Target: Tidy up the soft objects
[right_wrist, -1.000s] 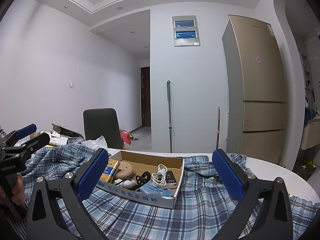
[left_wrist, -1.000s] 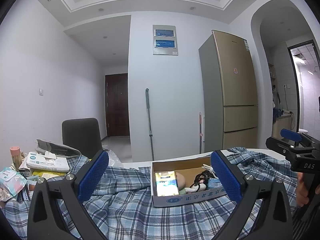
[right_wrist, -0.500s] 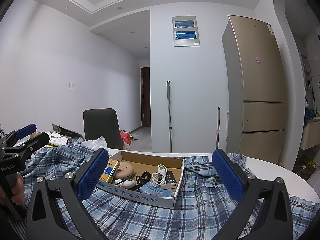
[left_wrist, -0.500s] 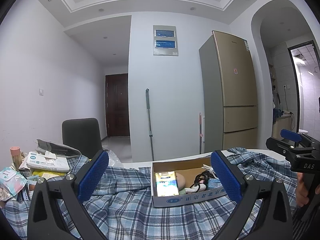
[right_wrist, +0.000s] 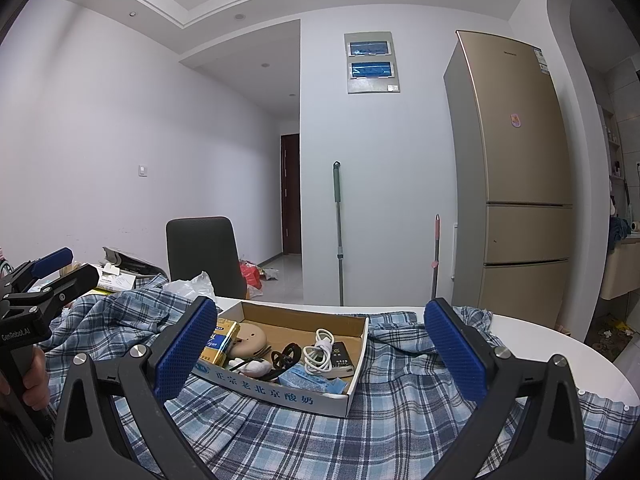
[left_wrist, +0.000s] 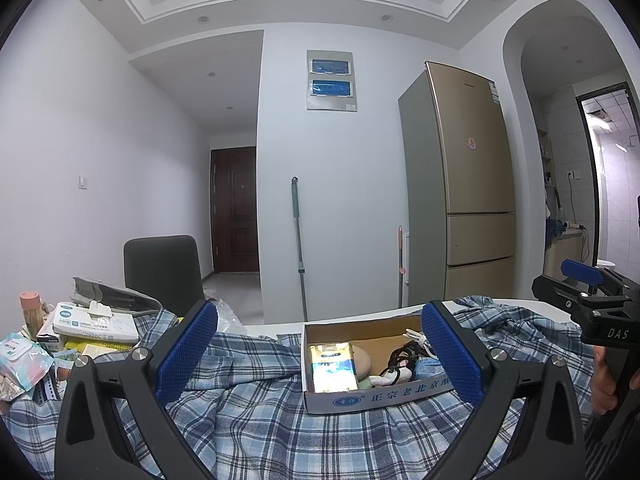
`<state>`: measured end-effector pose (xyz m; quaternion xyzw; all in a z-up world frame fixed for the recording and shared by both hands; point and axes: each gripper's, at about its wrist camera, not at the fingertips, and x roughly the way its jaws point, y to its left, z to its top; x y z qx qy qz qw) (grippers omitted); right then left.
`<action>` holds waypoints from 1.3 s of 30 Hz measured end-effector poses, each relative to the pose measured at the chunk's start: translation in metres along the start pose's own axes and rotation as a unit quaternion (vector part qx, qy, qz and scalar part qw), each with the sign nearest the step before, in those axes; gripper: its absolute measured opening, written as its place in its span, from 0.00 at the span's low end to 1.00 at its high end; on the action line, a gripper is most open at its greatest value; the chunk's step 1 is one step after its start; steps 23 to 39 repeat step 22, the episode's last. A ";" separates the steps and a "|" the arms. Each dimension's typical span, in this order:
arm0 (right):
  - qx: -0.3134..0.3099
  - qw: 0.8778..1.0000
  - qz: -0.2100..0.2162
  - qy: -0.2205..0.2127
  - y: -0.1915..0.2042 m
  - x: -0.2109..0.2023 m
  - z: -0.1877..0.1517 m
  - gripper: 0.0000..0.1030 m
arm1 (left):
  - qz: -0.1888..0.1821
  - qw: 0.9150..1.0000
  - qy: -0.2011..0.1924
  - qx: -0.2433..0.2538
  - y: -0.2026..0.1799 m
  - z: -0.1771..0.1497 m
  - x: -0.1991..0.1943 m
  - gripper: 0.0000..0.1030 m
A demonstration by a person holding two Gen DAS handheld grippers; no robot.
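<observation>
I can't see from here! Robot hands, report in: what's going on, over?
Left gripper open, right gripper open, both empty. Plaid shirt spread on table, ungrabbed. Cardboard box of odds and ends sits on the shirt, in the way.

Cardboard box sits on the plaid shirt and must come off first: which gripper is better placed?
Marginally right: right gripper frames the cardboard box between open fingers. Left gripper is open too, box off-centre. Plaid shirt lies beneath.
</observation>
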<state>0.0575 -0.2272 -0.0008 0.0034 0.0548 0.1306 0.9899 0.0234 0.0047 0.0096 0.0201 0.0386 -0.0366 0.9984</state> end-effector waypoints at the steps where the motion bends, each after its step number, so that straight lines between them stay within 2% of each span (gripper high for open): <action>1: 0.000 1.000 0.000 0.000 0.000 0.000 0.000 1.00 | 0.000 1.000 0.000 0.000 0.000 0.000 0.000 1.00; 39: 0.002 1.000 -0.003 0.000 -0.001 -0.003 0.002 1.00 | 0.000 1.000 -0.002 -0.002 -0.001 0.001 -0.001 1.00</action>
